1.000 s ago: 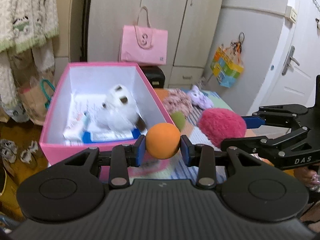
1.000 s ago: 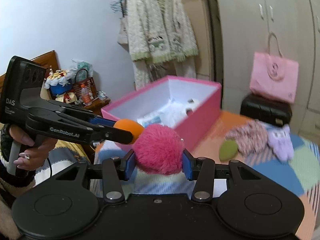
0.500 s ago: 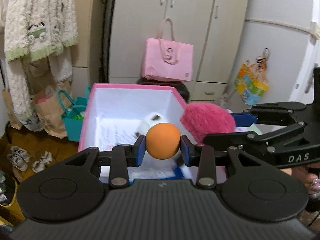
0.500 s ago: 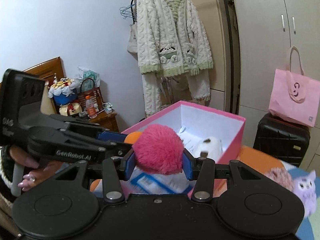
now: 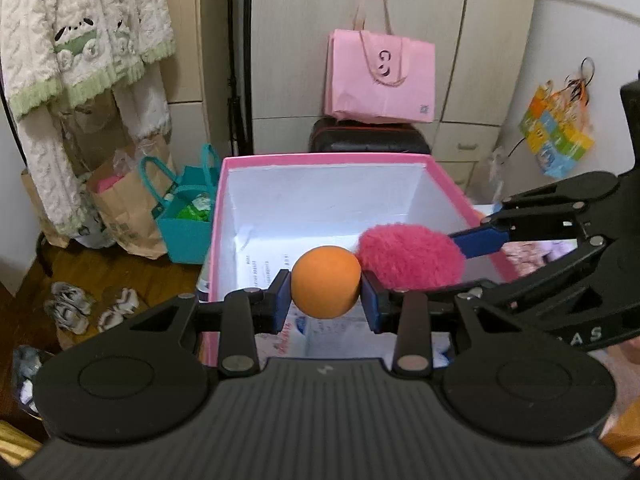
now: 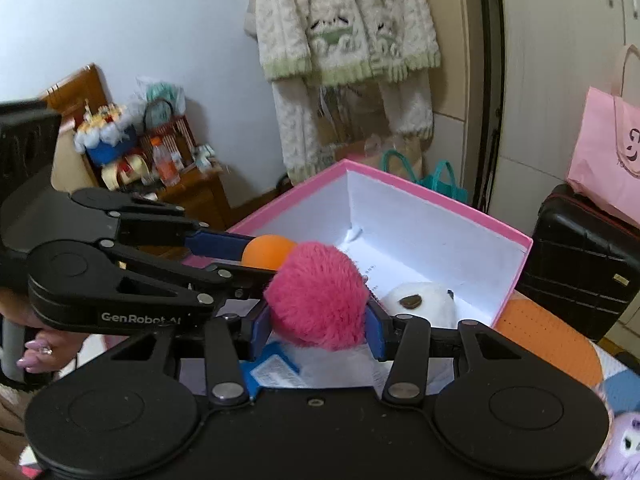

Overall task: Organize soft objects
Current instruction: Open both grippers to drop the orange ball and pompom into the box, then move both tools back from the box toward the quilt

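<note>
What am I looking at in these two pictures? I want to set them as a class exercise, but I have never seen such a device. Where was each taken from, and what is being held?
No robot here: a person holds a hand-operated two-finger gripper in each hand, each with a wide-angle camera looking along its fingers.

The left gripper's camera shows the left gripper clamped on an orange ball, with the right one entering from the side.

The right gripper's camera shows the right gripper clamped on a fluffy pink pompom.

Both toys hang over an open pink box with white inside. In it lie a white plush toy and printed packets. A purple plush lies outside on the patchwork cover.
</note>
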Available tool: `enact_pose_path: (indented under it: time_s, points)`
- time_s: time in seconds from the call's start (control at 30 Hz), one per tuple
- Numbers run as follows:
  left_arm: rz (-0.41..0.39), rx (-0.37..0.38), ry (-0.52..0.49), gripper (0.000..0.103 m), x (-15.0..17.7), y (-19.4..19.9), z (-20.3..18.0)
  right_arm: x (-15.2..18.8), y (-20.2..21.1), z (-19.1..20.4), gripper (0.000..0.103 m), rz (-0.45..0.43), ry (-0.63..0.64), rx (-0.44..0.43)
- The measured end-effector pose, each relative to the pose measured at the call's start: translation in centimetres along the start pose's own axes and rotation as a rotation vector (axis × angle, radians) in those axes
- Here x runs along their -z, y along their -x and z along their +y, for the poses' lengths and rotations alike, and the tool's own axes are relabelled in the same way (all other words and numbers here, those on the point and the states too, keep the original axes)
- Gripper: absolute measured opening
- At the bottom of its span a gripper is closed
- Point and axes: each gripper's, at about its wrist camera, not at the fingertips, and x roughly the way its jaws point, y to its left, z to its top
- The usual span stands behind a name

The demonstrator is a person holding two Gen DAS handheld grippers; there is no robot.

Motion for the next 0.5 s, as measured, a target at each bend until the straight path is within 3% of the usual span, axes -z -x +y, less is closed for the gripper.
enact_pose_path:
  time_s: [0.17,0.5]
  points:
    - [-0.034,-0.032,0.008,0.039,-0.1,-0.1,0.5,-0.4,-1.5,-0.2,0.057,0.034,0.026,0.000]
    - [-0.062,-0.013,0.014,0.048,0.7,2.8,0.5,0.6,2.2,-0.1,0.060,-0.059,-0.013,-0.007]
